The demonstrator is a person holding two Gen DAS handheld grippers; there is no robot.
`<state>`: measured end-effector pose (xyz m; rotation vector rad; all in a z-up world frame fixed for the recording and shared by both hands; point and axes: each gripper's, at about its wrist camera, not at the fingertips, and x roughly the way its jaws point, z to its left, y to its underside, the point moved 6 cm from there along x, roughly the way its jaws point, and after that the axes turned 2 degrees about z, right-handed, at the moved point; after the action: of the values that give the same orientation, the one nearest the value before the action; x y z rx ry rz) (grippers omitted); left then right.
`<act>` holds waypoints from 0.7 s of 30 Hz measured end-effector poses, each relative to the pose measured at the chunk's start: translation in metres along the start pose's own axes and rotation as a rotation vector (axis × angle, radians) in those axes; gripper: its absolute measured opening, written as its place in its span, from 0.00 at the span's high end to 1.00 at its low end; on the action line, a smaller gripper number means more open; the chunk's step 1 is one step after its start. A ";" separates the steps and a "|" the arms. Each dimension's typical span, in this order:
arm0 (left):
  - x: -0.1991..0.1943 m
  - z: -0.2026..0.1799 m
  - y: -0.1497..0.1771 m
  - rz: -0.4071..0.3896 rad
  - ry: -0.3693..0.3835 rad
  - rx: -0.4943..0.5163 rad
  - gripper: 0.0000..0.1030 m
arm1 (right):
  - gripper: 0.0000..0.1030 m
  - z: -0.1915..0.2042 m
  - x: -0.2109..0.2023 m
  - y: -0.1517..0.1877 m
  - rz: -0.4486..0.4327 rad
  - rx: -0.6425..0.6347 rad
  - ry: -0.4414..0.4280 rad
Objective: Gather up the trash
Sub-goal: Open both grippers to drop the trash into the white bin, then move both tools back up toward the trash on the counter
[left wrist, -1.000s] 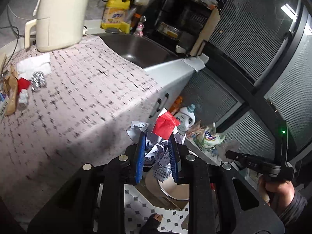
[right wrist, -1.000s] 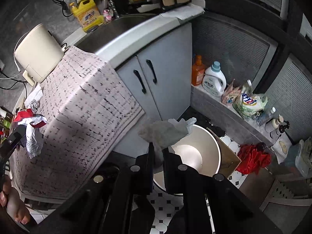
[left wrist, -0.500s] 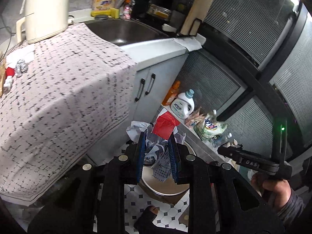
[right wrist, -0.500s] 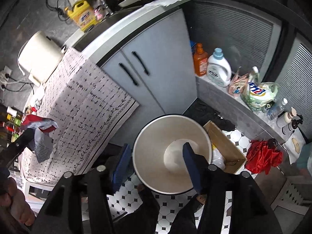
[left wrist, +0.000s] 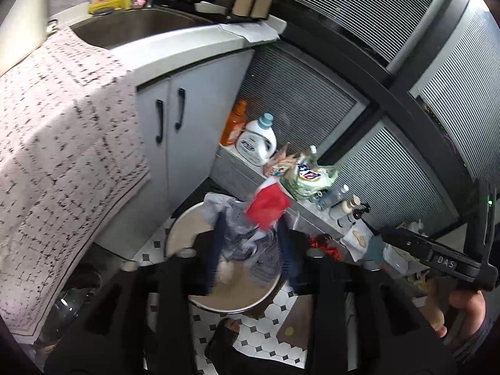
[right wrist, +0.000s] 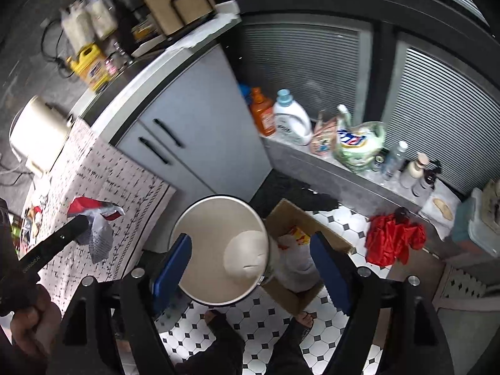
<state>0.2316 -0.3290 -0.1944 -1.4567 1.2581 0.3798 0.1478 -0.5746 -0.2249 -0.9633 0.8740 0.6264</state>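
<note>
**Crumpled wrappers held over the bin, other gripper empty above it**

In the right wrist view, far left, the left gripper [right wrist: 79, 223] enters as a dark bar whose handle end is cut off by the frame edge; a crumpled wrapper bundle [right wrist: 97, 225], red on top and grey-printed below, hangs from its tip in front of the patterned tablecloth [right wrist: 103, 187]. Next comes the round bin [right wrist: 218, 250], open-topped, pale inside, with a light wad lying at the bottom whose nature is hard to make out. The right gripper [right wrist: 250, 262] frames the bin with its blue-padded fingers [right wrist: 173, 259] set wide apart and nothing between them. A cardboard box [right wrist: 300, 228] stands touching the bin's right side, partly hidden behind the right finger. Further right a red cloth [right wrist: 393, 240] lies on the tiled floor.

In the left wrist view, motion blur smears the centre. The left gripper [left wrist: 250, 250] has its jaws pinching the wrapper bundle [left wrist: 253, 225], whose red part sticks up above the fingers. The bin [left wrist: 184, 225] sits directly beneath, most of its rim covered by the gripper and the wrappers. At the right edge the right gripper [left wrist: 387, 234] shows only as a dark arm, its fingertips blurred.
</note>
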 end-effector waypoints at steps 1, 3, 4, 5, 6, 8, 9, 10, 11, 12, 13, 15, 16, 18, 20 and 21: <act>0.000 -0.003 -0.001 -0.008 -0.005 0.013 0.39 | 0.24 -0.005 -0.003 0.001 -0.003 0.009 0.009; -0.004 -0.007 -0.005 -0.033 -0.013 0.031 0.27 | 0.22 -0.011 -0.006 0.002 -0.009 0.020 0.022; -0.007 -0.007 -0.007 -0.045 -0.019 0.032 0.22 | 0.19 -0.013 -0.007 0.002 -0.014 0.024 0.030; -0.010 -0.005 -0.009 -0.056 -0.028 0.030 0.20 | 0.14 -0.013 -0.009 0.002 -0.023 0.026 0.040; -0.013 -0.002 -0.011 -0.064 -0.037 0.028 0.17 | 0.12 -0.013 -0.011 0.003 -0.032 0.025 0.043; -0.022 0.008 -0.014 -0.082 -0.058 0.013 0.14 | 0.08 -0.006 -0.014 0.001 -0.054 0.013 0.041; -0.026 0.013 -0.015 -0.088 -0.065 0.004 0.11 | 0.08 -0.002 -0.014 0.000 -0.064 0.006 0.040; -0.032 0.021 -0.016 -0.099 -0.079 -0.008 0.09 | 0.08 0.004 -0.014 -0.002 -0.069 -0.002 0.033; -0.037 0.026 -0.017 -0.110 -0.092 -0.017 0.09 | 0.08 0.011 -0.013 -0.004 -0.070 -0.011 0.025; -0.043 0.032 -0.018 -0.120 -0.105 -0.026 0.08 | 0.08 0.016 -0.013 -0.004 -0.072 -0.017 0.019; -0.049 0.040 -0.018 -0.131 -0.118 -0.037 0.07 | 0.08 0.024 -0.012 -0.006 -0.076 -0.028 0.010; -0.061 0.053 -0.018 -0.148 -0.137 -0.054 0.07 | 0.08 0.041 -0.012 -0.009 -0.083 -0.053 -0.003; -0.066 0.059 -0.019 -0.157 -0.146 -0.060 0.07 | 0.08 0.051 -0.011 -0.011 -0.087 -0.069 -0.009; -0.080 0.074 -0.018 -0.179 -0.170 -0.078 0.07 | 0.08 0.073 -0.011 -0.014 -0.102 -0.099 -0.023; -0.092 0.089 -0.017 -0.199 -0.193 -0.097 0.07 | 0.08 0.093 -0.012 -0.016 -0.115 -0.120 -0.041; -0.100 0.097 -0.017 -0.213 -0.211 -0.109 0.07 | 0.08 0.102 -0.011 -0.017 -0.120 -0.127 -0.050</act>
<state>0.2464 -0.2010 -0.1388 -1.5813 0.9163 0.4503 0.1904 -0.4920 -0.1784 -1.1020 0.7324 0.6061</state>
